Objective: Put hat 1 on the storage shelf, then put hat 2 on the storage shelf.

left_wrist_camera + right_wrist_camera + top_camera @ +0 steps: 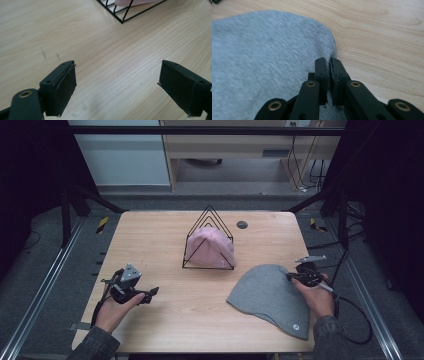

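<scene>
Black jaws of the right tool [328, 75] stand nearly together, clenched on the right edge of the flat grey knitted beanie [262, 62], a thin fold of its fabric pinched between the pads. That grey beanie [270, 297] lies spread on the light wooden table [165, 320], in front of and to the right of the black wire triangular rack [209, 240], close to the table's near right corner. Inside the rack a pink knitted beanie [212, 247] is already draped, so one hat looks stowed and the grey one appears to be the piece left to do. Its lifting seems barely begun: the cloth rests flat, with only its rim taken up.

To the left of the rack and nearer the person, the left tool [150, 294] is held low over bare wood, released, its jaws spread wide with nothing between them; the rack's corner [122, 18] lies beyond. Judging by this, carrying the grey beanie over to the rack remains.
</scene>
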